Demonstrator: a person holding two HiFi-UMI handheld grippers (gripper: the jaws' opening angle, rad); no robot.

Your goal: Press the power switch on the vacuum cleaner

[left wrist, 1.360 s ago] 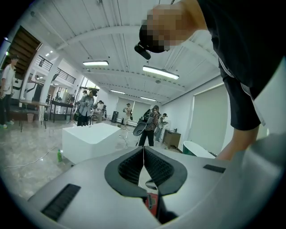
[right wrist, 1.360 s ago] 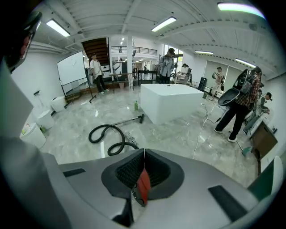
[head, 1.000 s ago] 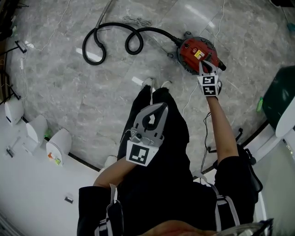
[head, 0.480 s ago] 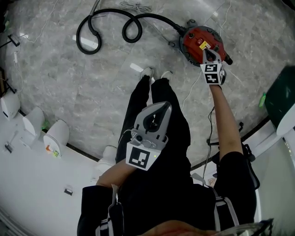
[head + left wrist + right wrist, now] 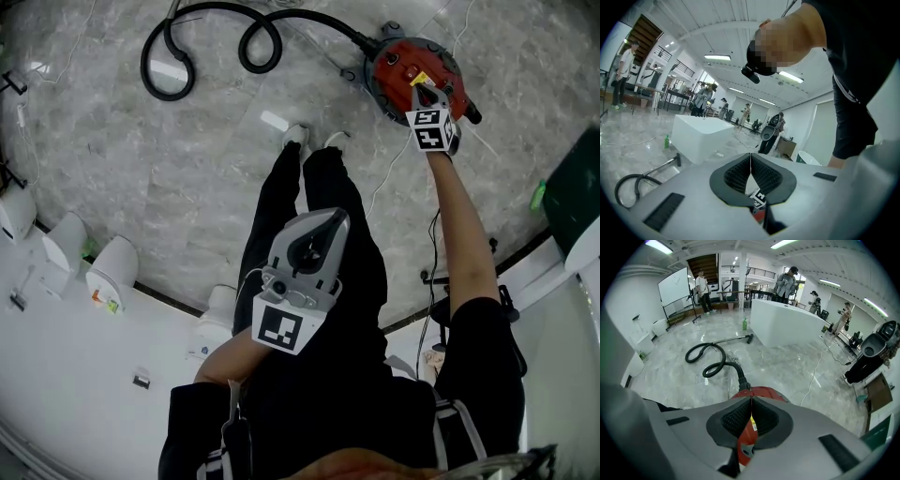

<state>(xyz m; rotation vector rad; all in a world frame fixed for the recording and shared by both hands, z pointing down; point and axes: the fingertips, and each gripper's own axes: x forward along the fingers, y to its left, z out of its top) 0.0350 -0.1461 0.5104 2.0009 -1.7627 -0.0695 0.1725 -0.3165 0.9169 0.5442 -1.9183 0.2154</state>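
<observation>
Your right gripper has its fingers shut together with nothing between them, and the tips point down at the top of the red vacuum cleaner. From the head view the tips lie over the vacuum cleaner's near half, but it is hard to tell whether they actually touch the casing or the switch. In the right gripper view the red body shows just past the finger edges.

The black hose leaves the vacuum cleaner's far side and curls in two loops across the floor. A thin white cable trails on the near side of the vacuum cleaner, towards your shoes. Between the hose loops and your shoes the marble floor lies open.

Your left gripper is well back from the vacuum cleaner, close to your body, fingers closed and empty.
</observation>
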